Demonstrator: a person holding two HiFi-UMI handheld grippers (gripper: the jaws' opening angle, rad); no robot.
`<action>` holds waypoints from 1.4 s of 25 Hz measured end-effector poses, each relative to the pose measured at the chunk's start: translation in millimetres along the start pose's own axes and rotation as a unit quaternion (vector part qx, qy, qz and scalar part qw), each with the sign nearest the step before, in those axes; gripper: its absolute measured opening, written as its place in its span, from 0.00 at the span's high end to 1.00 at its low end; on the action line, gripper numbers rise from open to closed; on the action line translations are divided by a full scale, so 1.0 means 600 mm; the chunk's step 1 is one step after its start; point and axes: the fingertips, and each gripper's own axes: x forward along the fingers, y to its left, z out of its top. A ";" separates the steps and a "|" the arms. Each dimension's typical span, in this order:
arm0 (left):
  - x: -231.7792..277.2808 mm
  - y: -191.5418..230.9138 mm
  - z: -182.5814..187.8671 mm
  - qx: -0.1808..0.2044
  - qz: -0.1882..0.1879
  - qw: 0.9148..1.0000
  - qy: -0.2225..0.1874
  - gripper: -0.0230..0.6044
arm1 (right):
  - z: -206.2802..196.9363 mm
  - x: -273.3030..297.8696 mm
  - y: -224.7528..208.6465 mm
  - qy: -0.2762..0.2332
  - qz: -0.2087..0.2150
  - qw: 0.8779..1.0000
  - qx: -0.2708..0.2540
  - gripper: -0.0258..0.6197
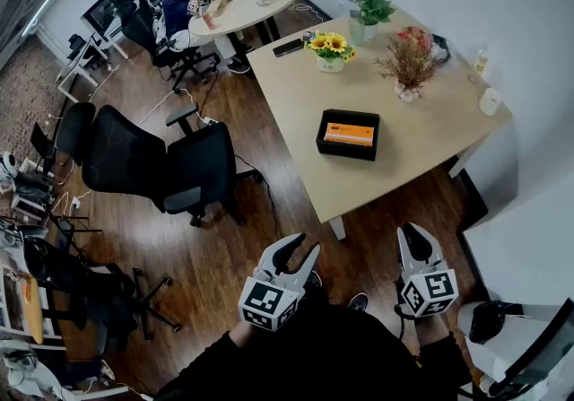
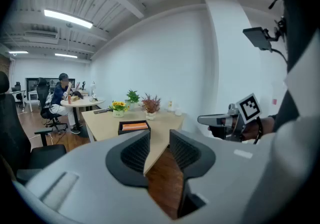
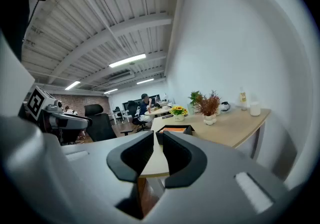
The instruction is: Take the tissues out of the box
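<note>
Dark clothing (image 1: 332,359) fills the bottom of the head view; just above it both claws hang over the wooden floor (image 1: 368,238), well short of the surface (image 1: 421,152). Left claw (image 1: 300,248) has its jaws almost together, only a thin slit between them and nothing in it; right claw (image 1: 414,242) is likewise nearly closed and empty.

Black box (image 1: 348,151) lies flat on the surface, toward the near corner and closer to the left edge, apart from everything else; an orange pack (image 1: 349,134) lies in it, probably the tissues, though it is too small to be sure.

Toward the far edge stand sunflowers (image 1: 330,47), a green plant (image 1: 368,9) and a dried bunch (image 1: 408,63); a phone (image 1: 289,47) lies by the far left corner; a white cup (image 1: 489,101) sits at the right corner.

Two black chairs (image 1: 170,161) stand on the floor left of the surface; a person (image 1: 177,4) sits at a round table (image 1: 256,0) beyond.
</note>
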 end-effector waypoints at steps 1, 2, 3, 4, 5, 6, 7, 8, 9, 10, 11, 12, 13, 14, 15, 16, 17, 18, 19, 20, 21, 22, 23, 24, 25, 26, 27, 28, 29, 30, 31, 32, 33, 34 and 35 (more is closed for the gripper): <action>0.008 0.006 -0.004 -0.002 -0.004 1.000 0.005 0.77 | -0.002 0.013 -0.004 0.004 0.002 1.000 -0.009 0.84; 0.017 0.013 -0.008 -0.004 -0.007 1.000 0.009 0.74 | -0.004 0.027 -0.006 0.008 0.005 1.000 -0.018 0.81; 0.028 0.022 -0.011 -0.006 -0.011 1.000 0.012 0.72 | -0.006 0.042 -0.008 0.012 0.009 0.999 -0.029 0.78; 0.040 0.032 -0.013 -0.009 -0.014 1.000 0.013 0.69 | -0.008 0.060 -0.008 0.015 0.015 0.999 -0.042 0.75; 0.053 0.044 -0.014 -0.013 -0.018 1.000 0.013 0.66 | -0.010 0.079 -0.006 0.020 0.022 0.998 -0.056 0.70; 0.067 0.057 -0.015 -0.017 -0.024 1.000 0.012 0.65 | -0.012 0.098 -0.005 0.027 0.028 0.997 -0.069 0.65; 0.082 0.069 -0.014 -0.021 -0.031 0.999 0.010 0.63 | -0.014 0.116 -0.004 0.035 0.032 0.996 -0.081 0.60; 0.098 0.083 -0.012 -0.023 -0.038 0.999 0.008 0.61 | -0.015 0.135 -0.004 0.045 0.035 0.994 -0.090 0.56; 0.115 0.098 -0.008 -0.025 -0.046 0.999 0.006 0.59 | -0.014 0.155 -0.004 0.054 0.036 0.993 -0.096 0.50; 0.134 0.114 -0.002 -0.026 -0.055 0.998 0.003 0.57 | -0.010 0.175 -0.005 0.062 0.036 0.992 -0.100 0.47; 0.152 0.131 0.007 -0.027 -0.064 0.998 0.001 0.56 | -0.004 0.196 -0.006 0.069 0.035 0.992 -0.104 0.46; 0.169 0.147 0.017 -0.027 -0.073 0.997 -0.001 0.55 | 0.003 0.217 -0.007 0.074 0.034 0.991 -0.108 0.45; 0.185 0.164 0.026 -0.028 -0.081 0.996 -0.002 0.55 | 0.011 0.238 -0.009 0.080 0.033 0.990 -0.112 0.45; 0.199 0.180 0.033 -0.028 -0.089 0.996 -0.002 0.55 | 0.018 0.260 -0.012 0.087 0.031 0.989 -0.117 0.45; 0.213 0.195 0.040 -0.027 -0.097 0.995 -0.001 0.55 | 0.022 0.282 -0.016 0.096 0.031 0.987 -0.125 0.45; 0.225 0.208 0.045 -0.025 -0.105 0.994 0.000 0.55 | 0.024 0.304 -0.022 0.108 0.033 0.984 -0.135 0.45; 0.236 0.219 0.048 -0.021 -0.114 0.993 0.002 0.55 | 0.021 0.325 -0.028 0.124 0.037 0.980 -0.149 0.45; 0.248 0.229 0.047 -0.012 -0.123 0.992 0.006 0.55 | 0.014 0.346 -0.034 0.145 0.043 0.975 -0.165 0.45; 0.261 0.239 0.043 0.002 -0.132 0.991 0.014 0.55 | 0.004 0.365 -0.041 0.169 0.052 0.967 -0.183 0.45; 0.276 0.248 0.036 0.023 -0.140 0.989 0.026 0.55 | -0.008 0.383 -0.048 0.193 0.061 0.958 -0.201 0.45; 0.294 0.258 0.027 0.048 -0.148 0.987 0.040 0.55 | -0.019 0.400 -0.058 0.218 0.070 0.949 -0.217 0.45; 0.313 0.267 0.019 0.077 -0.155 0.983 0.054 0.55 | -0.028 0.416 -0.068 0.240 0.079 0.940 -0.231 0.45; 0.334 0.275 0.013 0.107 -0.161 0.979 0.068 0.55 | -0.035 0.431 -0.079 0.259 0.087 0.931 -0.242 0.45; 0.355 0.283 0.009 0.138 -0.165 0.973 0.082 0.55 | -0.040 0.447 -0.089 0.274 0.095 0.923 -0.253 0.45; 0.379 0.291 0.006 0.169 -0.169 0.966 0.096 0.55 | -0.044 0.464 -0.099 0.287 0.102 0.914 -0.267 0.45; 0.404 0.298 0.003 0.199 -0.170 0.959 0.110 0.55 | -0.046 0.482 -0.110 0.299 0.109 0.905 -0.282 0.45; 0.432 0.306 -0.001 0.229 -0.171 0.950 0.126 0.55 | -0.049 0.502 -0.119 0.310 0.117 0.895 -0.300 0.45; 0.462 0.312 -0.006 0.258 -0.172 0.940 0.144 0.55 | -0.054 0.522 -0.127 0.322 0.126 0.883 -0.318 0.45; 0.491 0.317 -0.015 0.286 -0.175 0.927 0.166 0.55 | -0.061 0.540 -0.133 0.336 0.139 0.869 -0.337 0.45; 0.518 0.317 -0.026 0.313 -0.181 0.913 0.189 0.53 | -0.070 0.555 -0.137 0.352 0.155 0.852 -0.355 0.45; 0.541 0.314 -0.038 0.339 -0.190 0.896 0.212 0.53 | -0.080 0.565 -0.140 0.369 0.172 0.834 -0.372 0.45; 0.562 0.308 -0.049 0.363 -0.202 0.879 0.233 0.51 | -0.091 0.572 -0.143 0.386 0.190 0.816 -0.386 0.45; 0.579 0.301 -0.058 0.386 -0.216 0.861 0.251 0.50 | -0.102 0.576 -0.145 0.401 0.206 0.800 -0.396 0.44; 0.593 0.294 -0.065 0.406 -0.230 0.843 0.267 0.47 | -0.110 0.581 -0.147 0.414 0.221 0.787 -0.401 0.44; 0.606 0.292 -0.072 0.422 -0.243 0.826 0.283 0.44 | -0.117 0.586 -0.149 0.424 0.235 0.778 -0.401 0.44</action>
